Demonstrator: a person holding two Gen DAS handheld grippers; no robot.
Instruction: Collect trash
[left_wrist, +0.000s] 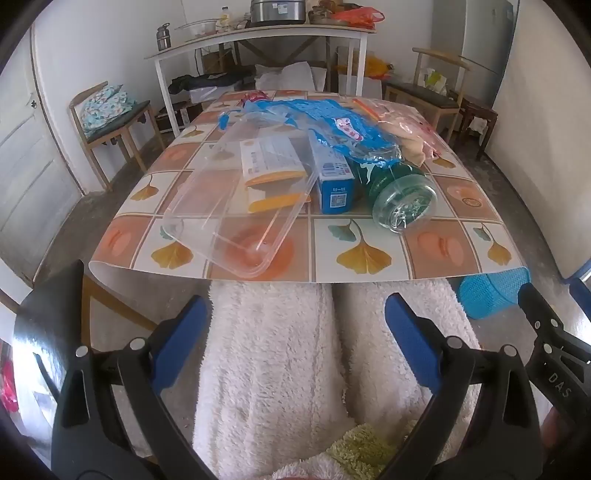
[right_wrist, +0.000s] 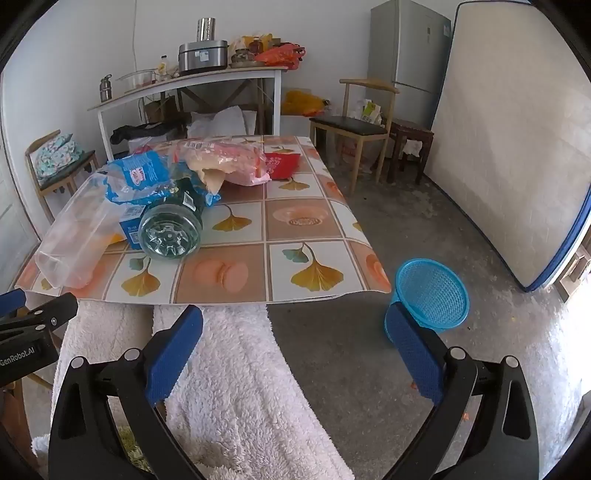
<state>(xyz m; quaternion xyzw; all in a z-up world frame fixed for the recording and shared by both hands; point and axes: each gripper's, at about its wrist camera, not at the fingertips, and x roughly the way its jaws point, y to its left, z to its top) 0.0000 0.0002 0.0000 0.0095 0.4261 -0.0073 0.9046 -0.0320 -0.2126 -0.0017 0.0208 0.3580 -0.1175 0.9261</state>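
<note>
Trash lies on the patterned table (left_wrist: 369, 254) (right_wrist: 295, 236): a clear plastic container (left_wrist: 236, 206) (right_wrist: 77, 236) near the front edge, a blue carton (left_wrist: 334, 184) (right_wrist: 131, 225), a green bottle (left_wrist: 400, 199) (right_wrist: 171, 232) on its side, a crumpled blue wrapper (left_wrist: 325, 125) (right_wrist: 140, 175), a pink bag (left_wrist: 406, 133) (right_wrist: 232, 162) and a red packet (right_wrist: 282, 164). A blue mesh basket (right_wrist: 430, 295) (left_wrist: 487, 295) stands on the floor right of the table. My left gripper (left_wrist: 295, 343) and right gripper (right_wrist: 295, 350) hang open and empty in front of the table, over a person's white fleece-covered legs (left_wrist: 280, 362).
Wooden chairs (left_wrist: 114, 125) (right_wrist: 354, 125) stand left and right of the table. A white side table (left_wrist: 258, 40) loaded with pots sits against the back wall. A fridge (right_wrist: 410, 51) and a leaning mattress (right_wrist: 517, 155) fill the right side.
</note>
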